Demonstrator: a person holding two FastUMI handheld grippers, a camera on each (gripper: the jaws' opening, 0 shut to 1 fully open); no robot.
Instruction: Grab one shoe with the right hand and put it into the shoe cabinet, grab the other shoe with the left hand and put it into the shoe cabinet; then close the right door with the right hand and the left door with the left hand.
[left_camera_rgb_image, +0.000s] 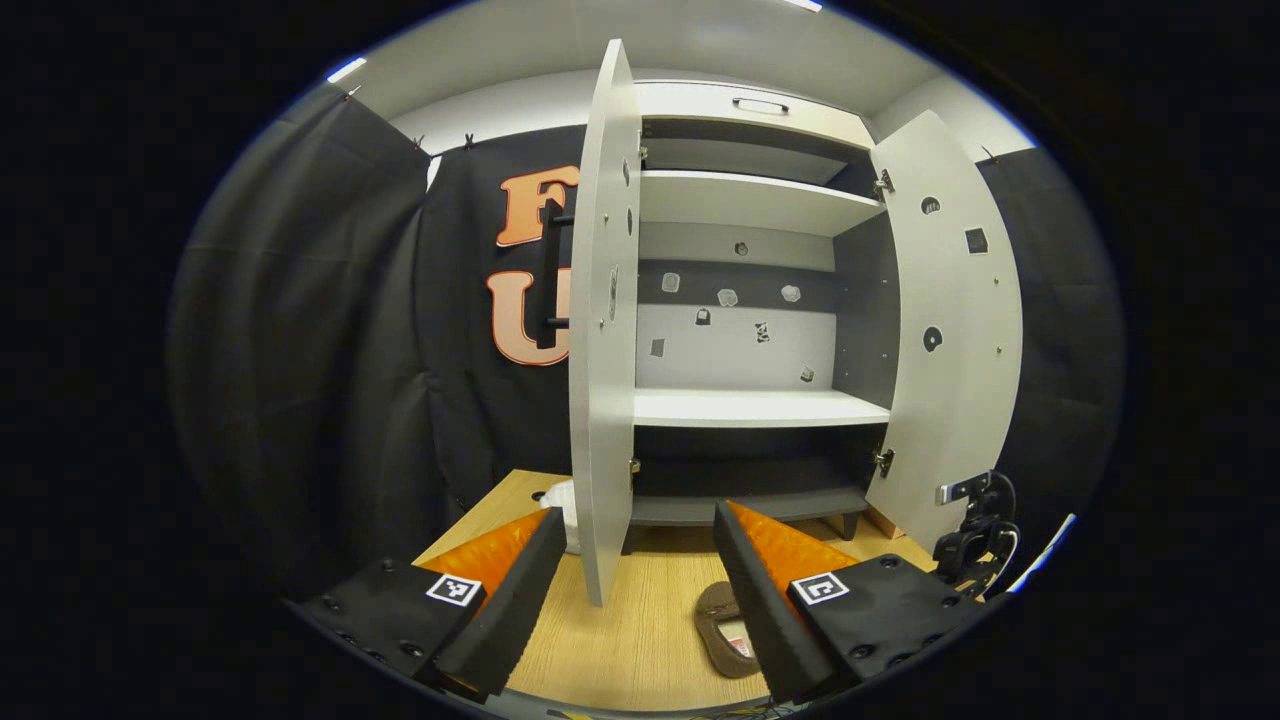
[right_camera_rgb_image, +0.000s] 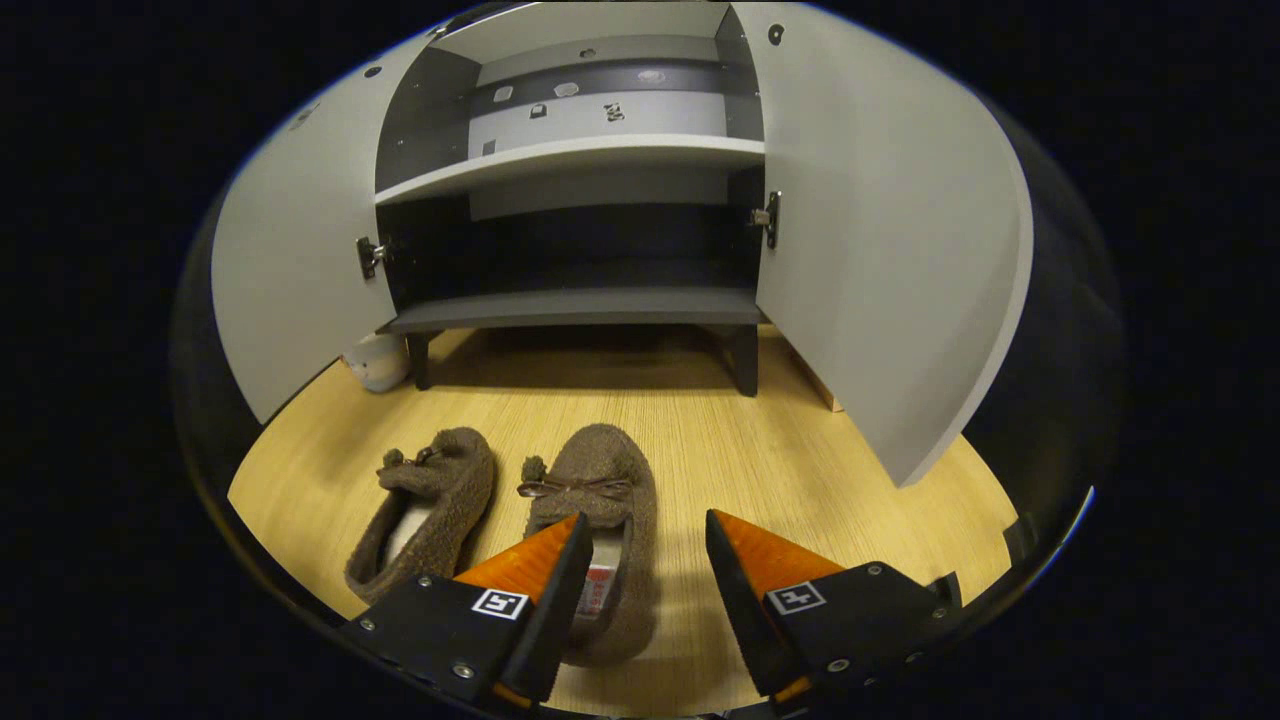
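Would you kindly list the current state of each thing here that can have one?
Left door: open.
Right door: open.
Shoe cabinet: shelves bare, no shoe inside.
Left shoe: on the floor, ungrasped.
Right shoe: on the floor, ungrasped.
Right gripper: open, just above right shoe.
Left gripper: open, holding nothing.

We see a light wooden floor (right_camera_rgb_image: 760, 450) carrying everything here. Two fuzzy brown shoes lie on it side by side, the left shoe (right_camera_rgb_image: 425, 510) just beside the right shoe (right_camera_rgb_image: 600, 530), toes toward the shoe cabinet (right_camera_rgb_image: 580, 305), which stands on short dark legs. A small pale object (right_camera_rgb_image: 378, 362) rests by its left leg.
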